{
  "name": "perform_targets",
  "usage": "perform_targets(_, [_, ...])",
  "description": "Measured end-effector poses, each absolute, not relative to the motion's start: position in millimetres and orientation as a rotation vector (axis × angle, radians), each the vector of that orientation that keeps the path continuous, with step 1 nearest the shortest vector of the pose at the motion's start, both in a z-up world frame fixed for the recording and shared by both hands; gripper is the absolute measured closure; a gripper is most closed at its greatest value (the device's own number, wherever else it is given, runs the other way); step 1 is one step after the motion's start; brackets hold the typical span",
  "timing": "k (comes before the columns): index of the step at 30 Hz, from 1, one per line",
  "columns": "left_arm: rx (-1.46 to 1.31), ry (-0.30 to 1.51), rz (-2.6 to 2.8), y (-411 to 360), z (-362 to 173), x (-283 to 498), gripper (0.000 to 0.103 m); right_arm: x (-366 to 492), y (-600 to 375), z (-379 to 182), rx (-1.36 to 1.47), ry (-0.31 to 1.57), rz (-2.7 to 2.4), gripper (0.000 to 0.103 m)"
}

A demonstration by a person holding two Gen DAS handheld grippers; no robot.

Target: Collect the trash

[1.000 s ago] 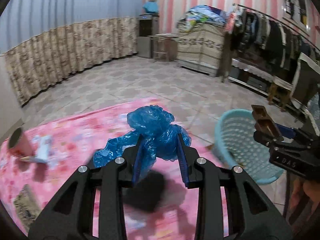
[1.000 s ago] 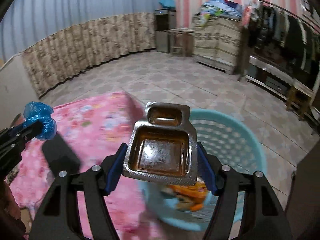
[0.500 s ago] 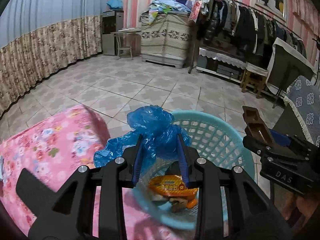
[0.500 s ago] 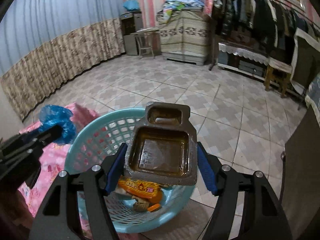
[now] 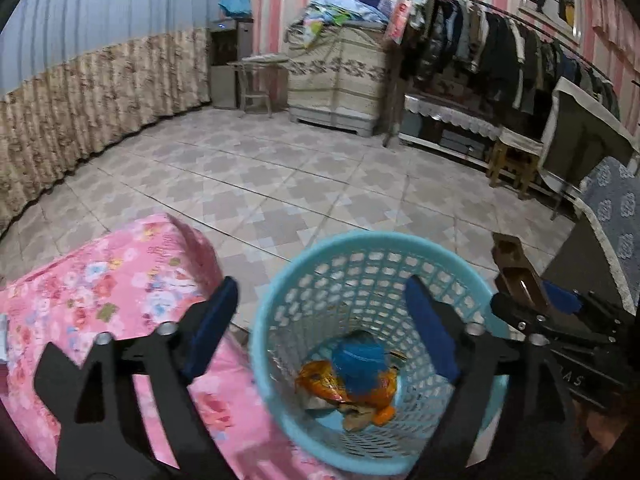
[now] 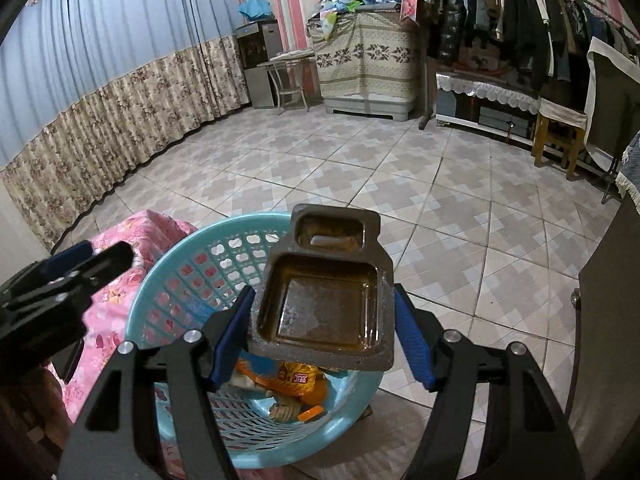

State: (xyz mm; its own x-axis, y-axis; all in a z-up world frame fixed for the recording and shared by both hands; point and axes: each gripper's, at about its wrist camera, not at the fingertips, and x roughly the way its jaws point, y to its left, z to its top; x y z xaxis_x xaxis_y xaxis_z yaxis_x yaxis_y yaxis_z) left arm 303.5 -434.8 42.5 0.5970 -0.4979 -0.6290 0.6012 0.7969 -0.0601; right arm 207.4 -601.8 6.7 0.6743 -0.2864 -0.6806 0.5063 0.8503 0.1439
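Here, left gripper (image 5: 320, 320) opening over basket rim (image 5: 372, 240)

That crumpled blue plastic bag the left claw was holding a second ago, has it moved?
Yes. The blue bag has dropped from between the left claw, whose jaws are opening, down into the turquoise basket, landing on the orange wrapper.

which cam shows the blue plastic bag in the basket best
The left wrist view: it looks straight down into the basket, where the blue plastic bag lies on the orange wrapper. In the right wrist view the held tray hides it.
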Motion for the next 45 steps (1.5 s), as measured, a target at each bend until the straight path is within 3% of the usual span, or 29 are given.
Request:
perform_targets(2, [0.140,0.666,-0.612,-420.5,45.4,305.5,0.009,209.3,-597.5,6.5,0.337,0.700,-0.450,0.036])
perform_targets(16, [0.088,0.640,-0.417,-302.1,54.6,305.4,0.006,243.8,-552.9,-1.8,0.306,0.739,-0.393,0.034])
perform_targets(19, [0.091,0.632,-0.386,-269.2,57.9,301.8,0.005,247.1,-550.7,-2.0,0.304,0.740,-0.434,0.014])
perform_targets(33, [0.056,0.700,-0.145,-78.8,33.6,305.1,0.005,263.2,-472.3,18.7,0.239,0.666,-0.346,0.012])
perform_targets(45, [0.045,0.774,-0.054,0.1,-2.7,318.6,0.005,290.8,-358.0,13.4,0.165,0.692,-0.143,0.010])
